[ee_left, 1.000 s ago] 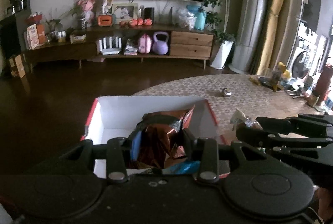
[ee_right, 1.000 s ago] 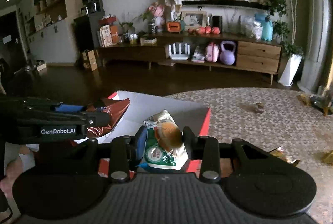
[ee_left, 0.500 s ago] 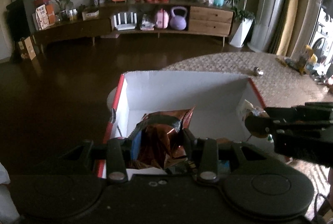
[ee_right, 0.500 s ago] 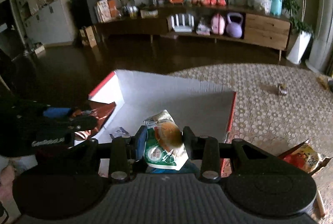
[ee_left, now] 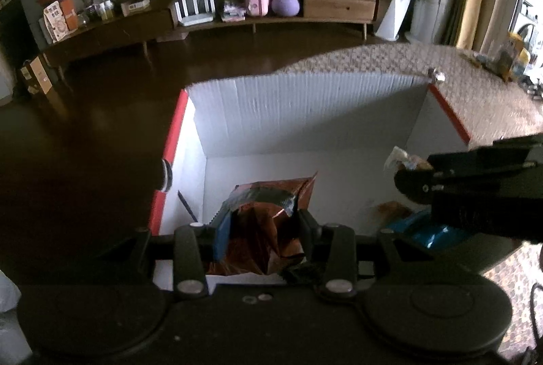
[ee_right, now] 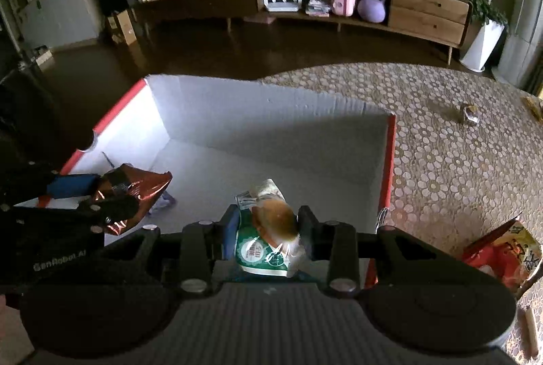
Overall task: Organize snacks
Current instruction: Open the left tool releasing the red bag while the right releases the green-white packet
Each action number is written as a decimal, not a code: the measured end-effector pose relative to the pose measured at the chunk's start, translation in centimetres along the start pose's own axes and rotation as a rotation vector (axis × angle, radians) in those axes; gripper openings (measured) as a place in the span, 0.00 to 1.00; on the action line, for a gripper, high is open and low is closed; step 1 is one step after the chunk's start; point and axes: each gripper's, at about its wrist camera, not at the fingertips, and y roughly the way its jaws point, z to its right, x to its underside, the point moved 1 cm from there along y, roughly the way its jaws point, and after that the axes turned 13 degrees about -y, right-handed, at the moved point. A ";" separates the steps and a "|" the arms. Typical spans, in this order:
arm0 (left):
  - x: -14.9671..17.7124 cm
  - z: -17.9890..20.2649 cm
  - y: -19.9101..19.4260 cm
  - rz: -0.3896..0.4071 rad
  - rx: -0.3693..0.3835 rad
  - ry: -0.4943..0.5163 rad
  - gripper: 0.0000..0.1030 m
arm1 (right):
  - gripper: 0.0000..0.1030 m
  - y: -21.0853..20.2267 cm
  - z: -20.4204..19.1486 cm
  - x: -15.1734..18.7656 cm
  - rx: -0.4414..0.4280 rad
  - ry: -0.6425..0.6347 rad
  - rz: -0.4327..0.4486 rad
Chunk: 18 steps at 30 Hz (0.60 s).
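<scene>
Both grippers hang over the white box (ee_right: 271, 124). Left gripper (ee_left: 261, 226) clamps a copper foil bag (ee_left: 261, 229); right gripper (ee_right: 266, 226) clamps a green-white bun packet (ee_right: 268, 239).

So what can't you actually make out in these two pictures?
- Near floor of the white box: both views, hidden behind each tool's body.
- Blue item in the box: left view, mostly covered by the right tool.
- Brown foil bag in the left tool: print unreadable, crumpled and dark.
- Green-and-white packet: lettering too small.
- Red snack bag on the table: right view, partly behind the tool.
</scene>
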 end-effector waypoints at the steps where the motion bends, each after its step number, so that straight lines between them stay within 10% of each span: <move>1: 0.1 0.0 0.3 -0.007 -0.003 0.002 0.38 | 0.36 0.2 0.0 0.1 0.001 -0.002 -0.005; 15: 1.2 0.1 2.0 -0.068 -0.037 0.012 0.41 | 0.36 0.8 -0.7 0.4 0.003 -0.035 -0.022; 18: 1.5 0.1 1.9 -0.071 -0.042 0.009 0.57 | 0.37 0.5 -0.9 0.6 -0.004 -0.040 -0.022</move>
